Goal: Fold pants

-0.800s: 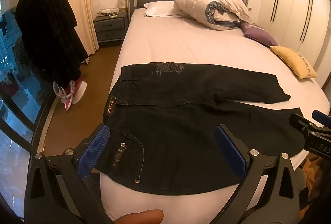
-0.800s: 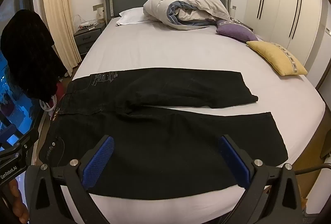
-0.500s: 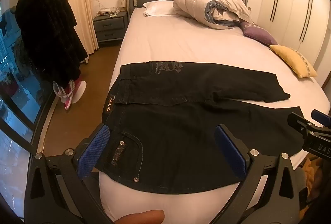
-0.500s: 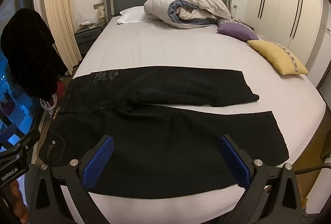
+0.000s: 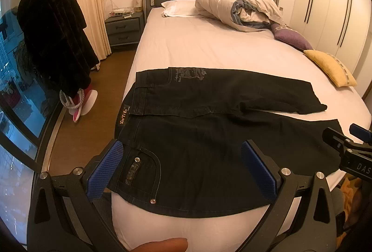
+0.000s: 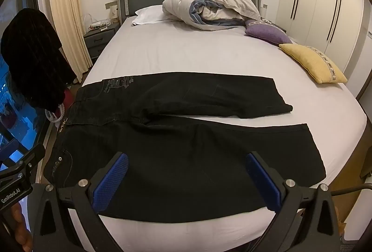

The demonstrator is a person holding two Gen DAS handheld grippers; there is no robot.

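Observation:
Black jeans (image 5: 209, 135) lie spread flat across the foot of the bed, waistband at the left, both legs running right. They also show in the right wrist view (image 6: 181, 147). The far leg is shorter in view and slightly creased at the crotch. My left gripper (image 5: 183, 170) is open and empty, hovering above the near hip pocket and waistband end. My right gripper (image 6: 186, 180) is open and empty, hovering above the near leg. Neither touches the cloth.
The bed (image 5: 209, 47) has a bare white sheet. A bundled duvet (image 5: 239, 8), a purple cushion (image 5: 293, 38) and a yellow cushion (image 5: 330, 68) lie at its far end and right side. A dark coat (image 5: 51, 38) hangs at left above wooden floor.
Both grippers have edged slightly forward and lower toward the jeans. The jeans have not moved and both grippers remain open.

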